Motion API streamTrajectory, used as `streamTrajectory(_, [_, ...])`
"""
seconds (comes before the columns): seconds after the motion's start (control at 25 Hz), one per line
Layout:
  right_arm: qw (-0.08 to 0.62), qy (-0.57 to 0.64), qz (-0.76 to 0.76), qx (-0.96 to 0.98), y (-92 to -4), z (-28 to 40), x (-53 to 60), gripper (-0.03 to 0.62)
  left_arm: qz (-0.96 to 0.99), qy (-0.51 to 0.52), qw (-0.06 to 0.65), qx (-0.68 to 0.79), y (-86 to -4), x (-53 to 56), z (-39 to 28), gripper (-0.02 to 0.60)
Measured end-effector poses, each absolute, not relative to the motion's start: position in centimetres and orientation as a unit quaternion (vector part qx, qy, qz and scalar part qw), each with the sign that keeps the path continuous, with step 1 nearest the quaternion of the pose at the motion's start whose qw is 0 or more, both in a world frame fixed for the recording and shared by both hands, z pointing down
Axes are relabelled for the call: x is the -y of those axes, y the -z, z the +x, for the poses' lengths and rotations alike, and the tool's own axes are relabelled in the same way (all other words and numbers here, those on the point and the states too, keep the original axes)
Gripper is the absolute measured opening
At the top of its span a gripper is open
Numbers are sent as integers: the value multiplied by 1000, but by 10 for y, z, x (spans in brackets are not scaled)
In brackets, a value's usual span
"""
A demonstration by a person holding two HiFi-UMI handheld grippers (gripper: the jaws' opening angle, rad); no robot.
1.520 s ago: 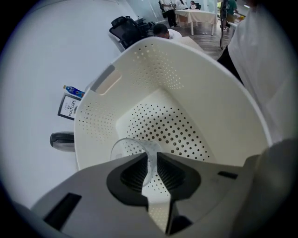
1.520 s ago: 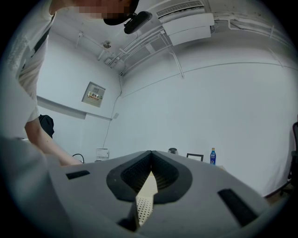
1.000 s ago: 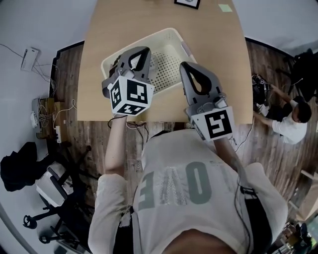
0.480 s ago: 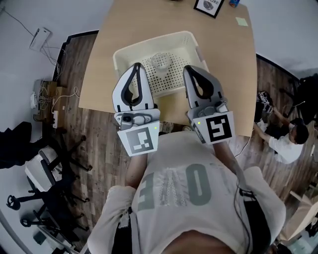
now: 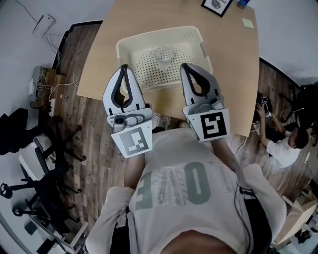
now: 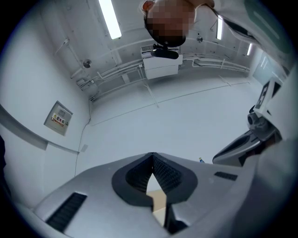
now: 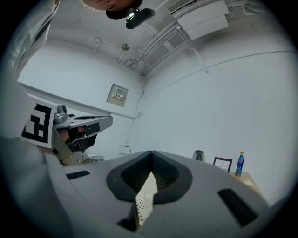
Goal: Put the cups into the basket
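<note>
A cream perforated basket [image 5: 125, 50] stands on the wooden table [image 5: 104, 54]. One clear cup [image 5: 164, 53] stands upright inside it, near the far middle. My left gripper [image 5: 123, 68] is held at the basket's near left corner, over the table's front edge. My right gripper [image 5: 185, 66] is level with it at the near right corner. On both, the jaws meet at the tips with nothing between them. The left gripper [image 6: 152, 155] view and the right gripper [image 7: 151, 153] view look up at walls and ceiling. Only slivers of table and basket show through the jaws.
A framed picture [image 5: 217, 5], a blue bottle [image 5: 242, 3] and a green sticky note [image 5: 248, 23] lie at the table's far right. A kettle [image 7: 199, 155] shows in the right gripper view. Office chairs [image 5: 35, 168] stand on the floor at left; a person [image 5: 284, 145] sits at right.
The left gripper has drawn back from over the basket's left side to the table's front edge and turned level. The cup in the basket now shows. The right gripper barely moved.
</note>
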State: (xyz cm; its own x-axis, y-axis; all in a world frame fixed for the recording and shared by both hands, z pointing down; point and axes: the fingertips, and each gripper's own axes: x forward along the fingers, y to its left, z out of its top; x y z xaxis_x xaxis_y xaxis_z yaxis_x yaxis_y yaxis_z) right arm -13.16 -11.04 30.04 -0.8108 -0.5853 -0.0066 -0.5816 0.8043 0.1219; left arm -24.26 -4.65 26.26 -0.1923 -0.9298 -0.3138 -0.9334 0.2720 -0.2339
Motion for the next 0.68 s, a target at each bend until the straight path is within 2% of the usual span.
streamTrajectory(0.68, [12,64,331,941,-297,-121,109,-3,-600,7,180,-779,-264,45,-247,6])
